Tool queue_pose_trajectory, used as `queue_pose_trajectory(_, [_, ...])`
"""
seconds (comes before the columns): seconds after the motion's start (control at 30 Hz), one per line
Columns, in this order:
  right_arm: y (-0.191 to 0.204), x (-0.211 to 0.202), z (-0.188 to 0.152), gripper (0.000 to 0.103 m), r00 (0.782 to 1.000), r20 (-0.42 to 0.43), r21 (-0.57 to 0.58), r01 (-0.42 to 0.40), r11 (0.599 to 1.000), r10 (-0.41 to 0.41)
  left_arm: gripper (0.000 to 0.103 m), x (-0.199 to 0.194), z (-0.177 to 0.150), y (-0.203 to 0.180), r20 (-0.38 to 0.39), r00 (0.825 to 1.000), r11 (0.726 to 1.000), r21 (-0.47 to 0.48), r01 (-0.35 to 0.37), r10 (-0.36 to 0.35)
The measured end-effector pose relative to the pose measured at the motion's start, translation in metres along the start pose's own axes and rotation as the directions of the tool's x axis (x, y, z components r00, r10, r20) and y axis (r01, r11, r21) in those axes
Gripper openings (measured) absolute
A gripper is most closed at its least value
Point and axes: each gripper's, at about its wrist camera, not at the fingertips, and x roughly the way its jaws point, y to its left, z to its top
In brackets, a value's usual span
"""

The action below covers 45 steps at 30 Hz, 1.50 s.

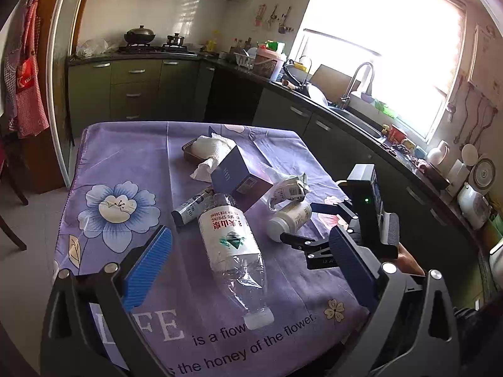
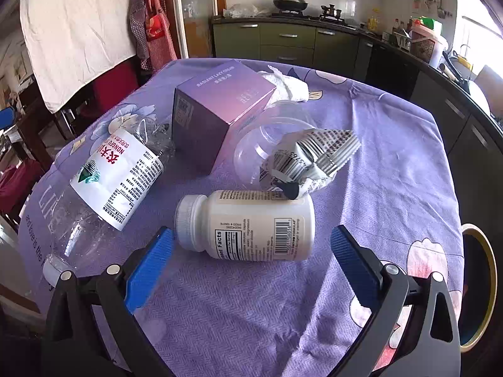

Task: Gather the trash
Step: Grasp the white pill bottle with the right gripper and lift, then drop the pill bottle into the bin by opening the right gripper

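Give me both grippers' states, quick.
Left gripper: open, holding nothing, over the water bottle.
Right gripper: open, holding nothing, at the white pill bottle.

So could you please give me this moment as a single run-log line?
left tongs: open, over water bottle | right tongs: open, at white pill bottle | nothing held | purple box on tablecloth

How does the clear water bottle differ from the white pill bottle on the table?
The water bottle is clear, crushed and longer; the pill bottle is opaque white, undented and squat. The water bottle's label carries red characters, the pill bottle's black print. Both lie on their sides, white caps on.
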Motion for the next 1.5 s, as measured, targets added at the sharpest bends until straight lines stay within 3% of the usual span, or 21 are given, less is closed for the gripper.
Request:
queue_pose_trajectory(0.13, [0.0, 0.011, 0.004, 0.098, 1.0, -0.009, 0.004, 0.023, 1.0, -0.023, 0.095, 0.002, -0.002, 0.001, -0.003, 1.0, 1.0, -0.007, 0.014, -0.014])
queue_pose_trajectory(0.23, [-0.006, 0.012, 0.005, 0.083, 1.0, -0.008, 0.046, 0.001, 0.999, -0.001, 0.095, 0.003, -0.003, 0.003, -0.006, 1.0, 1.0, -0.009, 0.016, -0.016])
queue_pose_trajectory(0.4, [-0.007, 0.004, 0.0, 0.083, 0.999, -0.025, 0.054, -0.034, 0.998, 0.036, 0.095, 0.003, -0.003, 0.004, -0.011, 1.0, 1.0, -0.009, 0.011, -0.011])
queue_pose_trajectory(0.63, [0.0, -0.035, -0.032, 0.083, 0.993, -0.053, 0.04, -0.108, 0.993, 0.11, 0.095, 0.007, -0.003, 0.002, -0.021, 1.0, 1.0, 0.001, 0.009, -0.009])
queue_pose_trajectory(0.73, [-0.013, -0.061, -0.045, 0.083, 0.995, -0.042, 0.064, -0.087, 0.994, 0.09, 0.095, 0.009, -0.003, -0.003, -0.028, 1.0, 1.0, 0.012, 0.012, -0.012])
queue_pose_trajectory(0.93, [-0.102, -0.117, -0.058, 0.083, 0.993, 0.004, 0.213, 0.11, 0.971, -0.114, 0.095, 0.017, 0.0, -0.014, -0.035, 0.999, 0.999, 0.031, 0.024, -0.023])
queue_pose_trajectory(1.03, [-0.165, -0.13, -0.065, 0.083, 0.975, -0.028, 0.321, 0.217, 0.922, -0.22, 0.095, 0.024, 0.001, -0.018, -0.043, 0.999, 0.999, 0.03, 0.027, -0.025])
queue_pose_trajectory(1.13, [-0.223, -0.13, -0.076, 0.083, 0.942, -0.097, 0.387, 0.332, 0.86, -0.32, 0.095, 0.032, 0.002, -0.023, -0.057, 0.998, 0.999, 0.034, 0.027, -0.026])
queue_pose_trajectory(1.23, [-0.269, -0.121, -0.088, 0.083, 0.919, -0.174, 0.428, 0.395, 0.813, -0.355, 0.095, 0.038, 0.004, -0.028, -0.068, 0.997, 0.999, 0.041, 0.027, -0.024])
queue_pose_trajectory(1.37, [-0.309, -0.1, -0.103, 0.083, 0.91, -0.236, 0.463, 0.415, 0.783, -0.342, 0.095, 0.046, 0.007, -0.033, -0.083, 0.996, 0.999, 0.048, 0.023, -0.019])
queue_pose_trajectory(1.5, [-0.326, -0.084, -0.106, 0.083, 0.909, -0.262, 0.473, 0.413, 0.778, -0.324, 0.095, 0.054, 0.009, -0.04, -0.103, 0.995, 0.998, 0.065, 0.024, -0.017])
